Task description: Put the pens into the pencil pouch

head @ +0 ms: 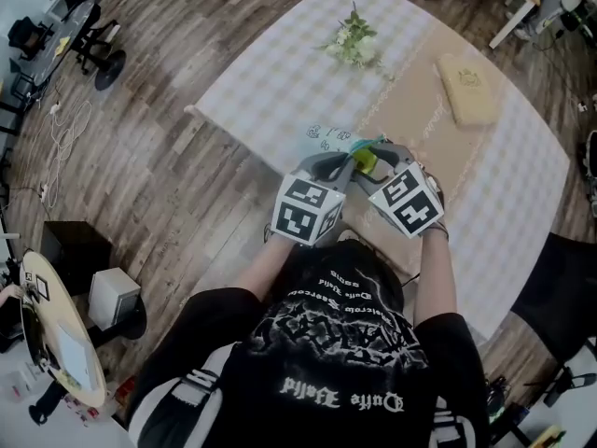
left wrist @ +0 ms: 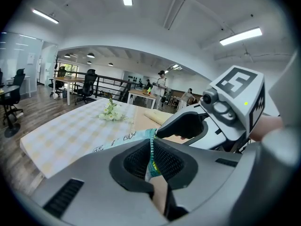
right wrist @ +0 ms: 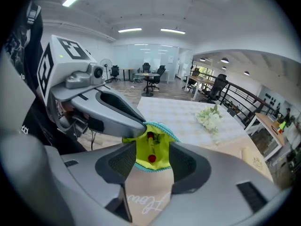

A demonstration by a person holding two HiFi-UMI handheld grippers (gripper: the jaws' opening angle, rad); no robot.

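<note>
Left hand-held gripper (left wrist: 151, 161): it is closed down on the teal zip edge of the pencil pouch (left wrist: 136, 136), and the mouth of the pouch is held up by it.

Right hand-held gripper (right wrist: 153, 163): its jaws are spread wide and nothing is gripped. The pouch mouth is seen between them, but no pad is pressed on it.

Pen (right wrist: 150, 147): it is lying inside the yellow-green lining. In the right gripper view its long axis runs from 12 to 6 o'clock, with the red end at 6 o'clock, towards the jaws.

Pouch place: in the head view it is found at the near edge of the tabletop (head: 280, 82), at 12 o'clock from both marker cubes.

Deciding relation: the pen is straight ahead of the right hand-held gripper, at 12 o'clock, and in line with its jaws. This free hand is judged the one to be used for any further pen.

Hidden: the far end of the pen is covered by the lining. No other pen can be made out. Whether the pouch rests on the tabletop cannot be told.
</note>
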